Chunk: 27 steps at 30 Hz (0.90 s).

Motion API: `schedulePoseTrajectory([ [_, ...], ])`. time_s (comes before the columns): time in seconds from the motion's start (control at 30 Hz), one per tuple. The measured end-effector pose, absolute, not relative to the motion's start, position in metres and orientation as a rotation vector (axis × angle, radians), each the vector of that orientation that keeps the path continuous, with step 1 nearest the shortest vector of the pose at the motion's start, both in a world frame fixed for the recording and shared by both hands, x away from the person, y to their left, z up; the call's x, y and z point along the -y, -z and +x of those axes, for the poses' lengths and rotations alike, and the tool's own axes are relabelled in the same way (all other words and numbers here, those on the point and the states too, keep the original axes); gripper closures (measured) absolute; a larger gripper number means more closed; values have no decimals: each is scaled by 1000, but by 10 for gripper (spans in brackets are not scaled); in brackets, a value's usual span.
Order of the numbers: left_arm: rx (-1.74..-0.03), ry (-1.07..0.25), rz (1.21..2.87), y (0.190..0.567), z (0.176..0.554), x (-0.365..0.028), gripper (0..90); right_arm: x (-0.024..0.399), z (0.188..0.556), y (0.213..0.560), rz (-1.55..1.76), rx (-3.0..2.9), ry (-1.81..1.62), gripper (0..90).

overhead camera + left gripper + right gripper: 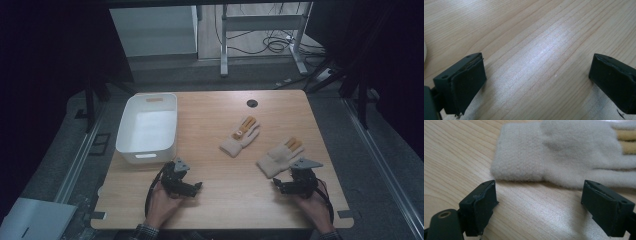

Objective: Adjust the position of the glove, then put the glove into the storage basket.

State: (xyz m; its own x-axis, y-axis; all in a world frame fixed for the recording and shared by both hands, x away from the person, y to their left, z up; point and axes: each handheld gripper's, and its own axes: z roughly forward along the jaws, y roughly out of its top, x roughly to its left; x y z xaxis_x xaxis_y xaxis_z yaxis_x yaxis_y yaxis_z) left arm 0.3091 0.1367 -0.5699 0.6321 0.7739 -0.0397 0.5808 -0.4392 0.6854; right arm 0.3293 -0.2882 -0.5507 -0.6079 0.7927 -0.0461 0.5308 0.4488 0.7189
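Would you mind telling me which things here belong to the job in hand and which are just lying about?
In the job:
- near glove, just ahead of the open right tool
- far glove
- probably the white bin, beside the open left tool

Lying about:
- white sheet on the floor
- cables beyond the table

Counted on the bench: two gloves, near one and far one; one white bin; two grippers, left, right.

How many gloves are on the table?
2: one glove near the table's middle, the other glove just ahead of the right gripper. None seems hidden.
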Motion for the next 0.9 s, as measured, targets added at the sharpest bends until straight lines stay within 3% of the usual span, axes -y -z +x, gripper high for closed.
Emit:
schedulePoseTrajectory([
  [0.63, -1062, -374, 2167, 570, 309, -137, 18, 289, 329, 551, 1128, -2327, -960, 127],
  [0.9, -1062, -375, 2167, 570, 309, -137, 18, 294, 330, 548, 1157, -2328, -986, 175],
])
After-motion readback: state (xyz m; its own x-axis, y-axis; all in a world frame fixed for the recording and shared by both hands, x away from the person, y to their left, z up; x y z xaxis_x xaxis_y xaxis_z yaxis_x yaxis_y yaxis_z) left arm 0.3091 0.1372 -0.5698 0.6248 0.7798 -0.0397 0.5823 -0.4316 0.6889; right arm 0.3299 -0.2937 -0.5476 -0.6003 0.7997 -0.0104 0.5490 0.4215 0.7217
